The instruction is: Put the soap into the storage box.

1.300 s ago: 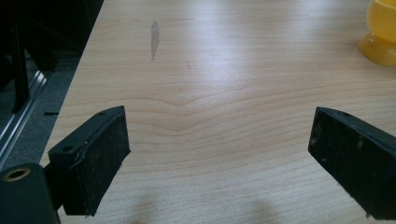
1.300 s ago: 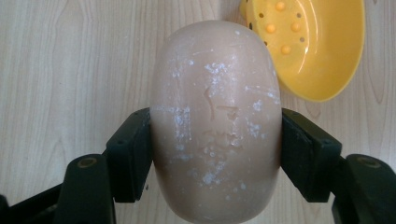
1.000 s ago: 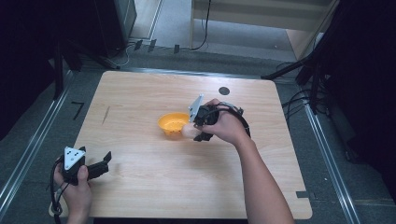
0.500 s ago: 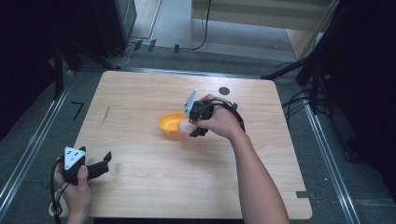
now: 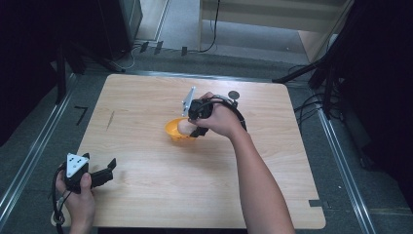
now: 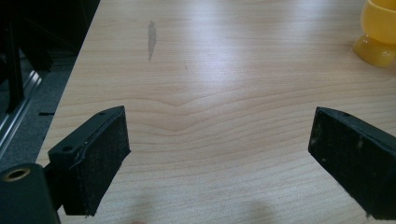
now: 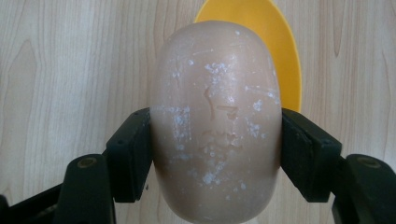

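Observation:
A pale brown egg (image 7: 215, 121) with white flecks sits squeezed between the two black pads of my right gripper (image 7: 215, 154), which is shut on it. In the high view that right gripper (image 5: 191, 127) hangs over the yellow egg cup (image 5: 176, 131) near the table's middle, and the egg (image 5: 185, 126) shows just above the cup. The cup's rim (image 7: 285, 46) peeks out behind the egg. My left gripper (image 5: 109, 168) rests near the table's front left corner, jaws wide apart with nothing between them. Far off at upper right of the left gripper view stands the yellow cup (image 6: 379, 32).
The wooden table (image 5: 146, 107) carries a small black round disc (image 5: 234, 94) at the back and a dark streak (image 5: 110, 120) at the left. Metal rails run along both sides of the table, with cables on the floor behind.
My right hand has carried the egg leftward, from beside the cup to over it. The left hand has stayed where it was.

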